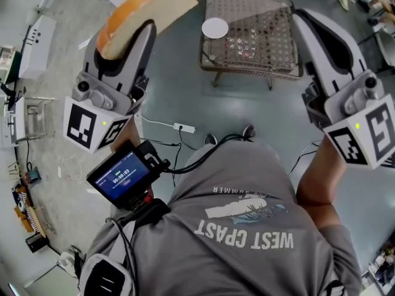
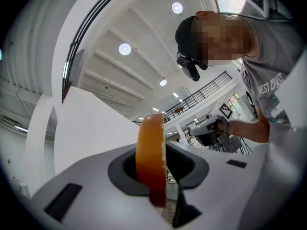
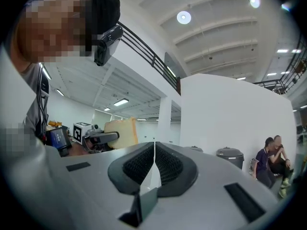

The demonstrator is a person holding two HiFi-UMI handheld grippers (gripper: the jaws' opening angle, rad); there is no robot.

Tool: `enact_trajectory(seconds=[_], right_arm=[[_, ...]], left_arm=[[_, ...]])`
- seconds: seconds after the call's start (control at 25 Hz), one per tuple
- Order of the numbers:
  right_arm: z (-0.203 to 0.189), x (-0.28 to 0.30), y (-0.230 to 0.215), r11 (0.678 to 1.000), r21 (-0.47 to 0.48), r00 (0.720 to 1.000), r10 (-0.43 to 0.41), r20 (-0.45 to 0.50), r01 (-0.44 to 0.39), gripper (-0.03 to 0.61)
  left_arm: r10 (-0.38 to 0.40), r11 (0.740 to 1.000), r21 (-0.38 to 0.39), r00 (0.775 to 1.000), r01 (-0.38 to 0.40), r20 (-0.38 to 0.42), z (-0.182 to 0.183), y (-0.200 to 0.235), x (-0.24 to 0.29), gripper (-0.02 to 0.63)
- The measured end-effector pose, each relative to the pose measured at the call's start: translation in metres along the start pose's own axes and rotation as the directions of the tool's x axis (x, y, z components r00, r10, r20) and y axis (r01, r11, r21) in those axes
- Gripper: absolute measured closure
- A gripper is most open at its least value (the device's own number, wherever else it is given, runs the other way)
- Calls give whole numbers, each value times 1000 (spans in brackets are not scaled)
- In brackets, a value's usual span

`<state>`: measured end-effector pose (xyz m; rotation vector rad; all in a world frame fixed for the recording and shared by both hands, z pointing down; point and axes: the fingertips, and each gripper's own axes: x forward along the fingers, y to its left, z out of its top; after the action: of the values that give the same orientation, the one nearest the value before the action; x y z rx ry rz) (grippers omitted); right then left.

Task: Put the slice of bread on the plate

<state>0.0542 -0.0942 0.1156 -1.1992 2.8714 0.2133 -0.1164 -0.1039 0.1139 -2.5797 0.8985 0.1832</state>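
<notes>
Here's the left gripper [image 1: 128,41], raised and pinching the slice of bread [image 1: 147,6] by its lower edge. In its own view the orange crust stands edge-on between the pads. The right gripper [image 1: 307,23] carries nothing, and its ribbed pads are pressed together. The plate [image 1: 215,28] sits white and round on the near left corner of the wicker table [image 1: 271,57], well apart from the bread, ahead and to its right in the head view. Only open grey floor [image 1: 247,113] lies between them. Some small bits lie on the woven top beside the plate, too small to name. On the floor, just before the person's feet, lies a white power strip [image 1: 184,128] with its cable trailing left. A lit screen [image 1: 120,176] is strapped below the left gripper, its digits too fine to read. The bread's top is cut off at the frame edge, and clutter along the left side blurs into boxes and wires. The right gripper view shows a tall white wall [image 3: 230,114], a grey bin [image 3: 230,156] and two people [image 3: 271,159] seated at the far right, under a ribbed ceiling with round lights [image 3: 183,17].
</notes>
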Motion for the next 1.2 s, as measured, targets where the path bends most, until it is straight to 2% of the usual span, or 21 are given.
enact_trajectory(seconds=[0.68,1.2], right_arm=[[-10,41,1,993,28,994,112,-11,-112,571],[-12,26,4,997,38,997,72,-20,-71,571]], left_arm=[[105,994,-3,993,-105,-58,-17,24,-16,514],[63,998,-8,997,-64,-49,-15,15,-7,515]])
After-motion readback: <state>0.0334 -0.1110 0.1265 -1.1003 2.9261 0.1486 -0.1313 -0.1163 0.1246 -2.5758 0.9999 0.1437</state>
